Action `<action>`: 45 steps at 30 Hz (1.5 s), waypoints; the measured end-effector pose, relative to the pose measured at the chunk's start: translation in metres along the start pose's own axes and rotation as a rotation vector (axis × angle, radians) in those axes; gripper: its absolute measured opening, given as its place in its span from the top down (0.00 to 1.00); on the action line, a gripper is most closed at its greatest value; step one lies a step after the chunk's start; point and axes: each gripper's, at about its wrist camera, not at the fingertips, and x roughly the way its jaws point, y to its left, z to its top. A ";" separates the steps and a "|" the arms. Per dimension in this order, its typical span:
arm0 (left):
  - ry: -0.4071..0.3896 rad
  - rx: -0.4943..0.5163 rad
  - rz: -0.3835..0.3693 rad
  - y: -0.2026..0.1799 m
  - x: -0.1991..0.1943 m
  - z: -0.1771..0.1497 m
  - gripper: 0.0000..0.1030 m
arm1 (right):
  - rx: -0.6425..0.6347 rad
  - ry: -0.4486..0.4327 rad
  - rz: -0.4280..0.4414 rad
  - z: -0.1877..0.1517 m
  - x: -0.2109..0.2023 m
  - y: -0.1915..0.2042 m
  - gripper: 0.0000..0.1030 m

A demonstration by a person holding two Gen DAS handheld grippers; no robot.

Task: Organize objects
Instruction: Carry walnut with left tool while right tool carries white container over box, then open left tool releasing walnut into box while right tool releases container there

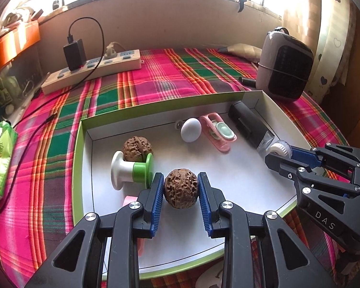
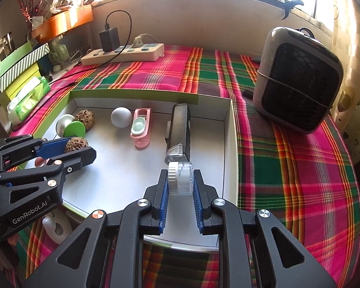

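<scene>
A shallow white box with green walls (image 1: 79,144) (image 2: 132,93) lies on the plaid cloth. My left gripper (image 1: 181,188) (image 2: 74,147) is shut on a brown walnut (image 1: 181,188) (image 2: 76,144) over the box's near left part. My right gripper (image 2: 180,180) (image 1: 279,152) is shut on a small white and clear jar (image 2: 180,177) (image 1: 280,148) over the box's near right part. In the box lie a second walnut (image 1: 136,147) (image 2: 85,117), a white and green spool (image 1: 132,170) (image 2: 69,126), a white egg (image 1: 190,129) (image 2: 121,117), a pink holder (image 1: 218,132) (image 2: 141,127) and a black device (image 1: 249,124) (image 2: 178,129).
A grey and black heater (image 1: 285,64) (image 2: 297,79) stands at the back right. A power strip with a black charger (image 1: 91,69) (image 2: 122,52) lies at the back left. A green tissue pack (image 1: 0,158) (image 2: 28,98) lies left. A white object (image 2: 56,228) lies before the box.
</scene>
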 end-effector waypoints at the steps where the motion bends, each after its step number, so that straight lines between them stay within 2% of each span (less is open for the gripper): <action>1: 0.001 0.003 0.000 -0.001 0.001 0.000 0.74 | -0.001 -0.001 -0.001 0.000 0.000 0.000 0.81; 31: 0.008 0.000 -0.001 0.000 0.004 0.000 0.73 | -0.008 -0.005 -0.015 0.001 -0.001 0.003 0.80; 34: 0.005 -0.001 -0.002 0.000 0.002 -0.001 0.72 | -0.011 -0.010 -0.014 0.001 -0.003 0.004 0.68; 38: -0.007 0.002 0.002 -0.001 -0.004 0.000 0.67 | -0.013 -0.016 -0.007 0.002 -0.006 0.007 0.67; 45: -0.028 0.001 0.003 -0.002 -0.015 -0.001 0.66 | -0.009 -0.028 -0.010 0.000 -0.013 0.009 0.67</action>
